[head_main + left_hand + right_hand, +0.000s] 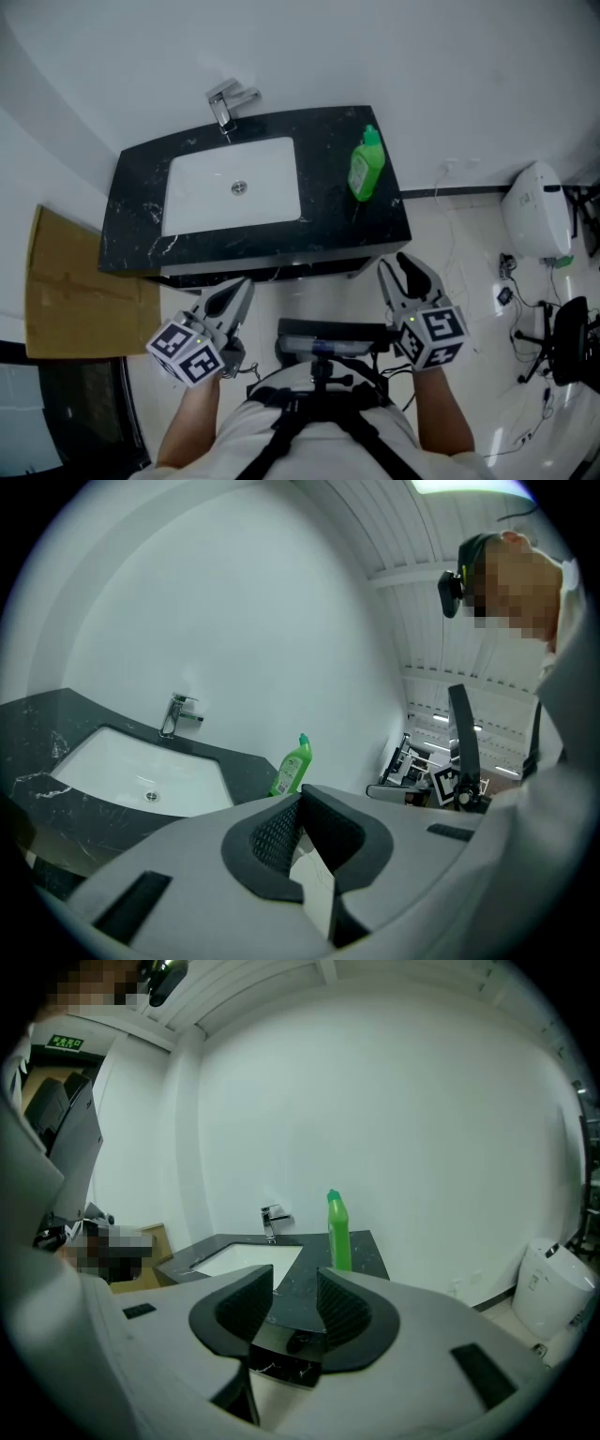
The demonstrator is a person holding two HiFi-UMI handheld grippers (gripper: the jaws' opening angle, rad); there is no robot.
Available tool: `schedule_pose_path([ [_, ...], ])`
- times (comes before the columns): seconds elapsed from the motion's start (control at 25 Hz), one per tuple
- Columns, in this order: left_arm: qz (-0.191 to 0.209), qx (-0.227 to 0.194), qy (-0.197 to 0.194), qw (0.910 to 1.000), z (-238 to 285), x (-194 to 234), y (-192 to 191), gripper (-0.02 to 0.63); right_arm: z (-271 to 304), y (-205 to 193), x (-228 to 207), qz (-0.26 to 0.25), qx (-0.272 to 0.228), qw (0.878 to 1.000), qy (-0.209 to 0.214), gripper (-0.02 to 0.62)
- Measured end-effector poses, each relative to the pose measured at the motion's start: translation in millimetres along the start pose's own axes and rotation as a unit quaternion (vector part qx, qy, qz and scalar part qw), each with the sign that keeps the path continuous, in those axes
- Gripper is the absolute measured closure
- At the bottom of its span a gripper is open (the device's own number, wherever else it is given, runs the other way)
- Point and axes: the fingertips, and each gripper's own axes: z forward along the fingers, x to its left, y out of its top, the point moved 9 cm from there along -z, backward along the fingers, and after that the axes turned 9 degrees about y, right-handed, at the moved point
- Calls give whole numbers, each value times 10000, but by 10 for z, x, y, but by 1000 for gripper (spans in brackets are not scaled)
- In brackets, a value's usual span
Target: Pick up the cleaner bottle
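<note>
The green cleaner bottle (367, 165) stands upright at the right end of a black marble counter (328, 220), to the right of the white sink (202, 192). It also shows in the left gripper view as the bottle (292, 766) and in the right gripper view as the bottle (337, 1232). Both grippers hang in front of the counter, short of its front edge and well away from the bottle. My left gripper (242, 285) (302, 795) has its jaw tips together with nothing in them. My right gripper (405, 266) (295, 1284) has its jaws somewhat apart and empty.
A chrome faucet (225, 101) stands behind the sink, against a white wall. A flat cardboard sheet (66, 291) leans at the counter's left. On the floor to the right are a white rounded appliance (539, 211), loose cables and a black chair (567, 342).
</note>
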Motion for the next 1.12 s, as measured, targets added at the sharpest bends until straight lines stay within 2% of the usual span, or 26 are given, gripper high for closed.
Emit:
schedule_pose_path([
  [0.4, 16, 109, -217, 9997, 4, 270, 98, 614, 193, 31, 96, -81, 56, 9998, -199, 434],
  [0.84, 116, 339, -645, 9973, 0, 403, 74, 614, 191, 27, 177, -137, 56, 9975, -688, 426],
  [1.12, 49, 197, -416, 9989, 118, 255, -2, 614, 262, 26, -72, -220, 89, 9985, -489, 426],
])
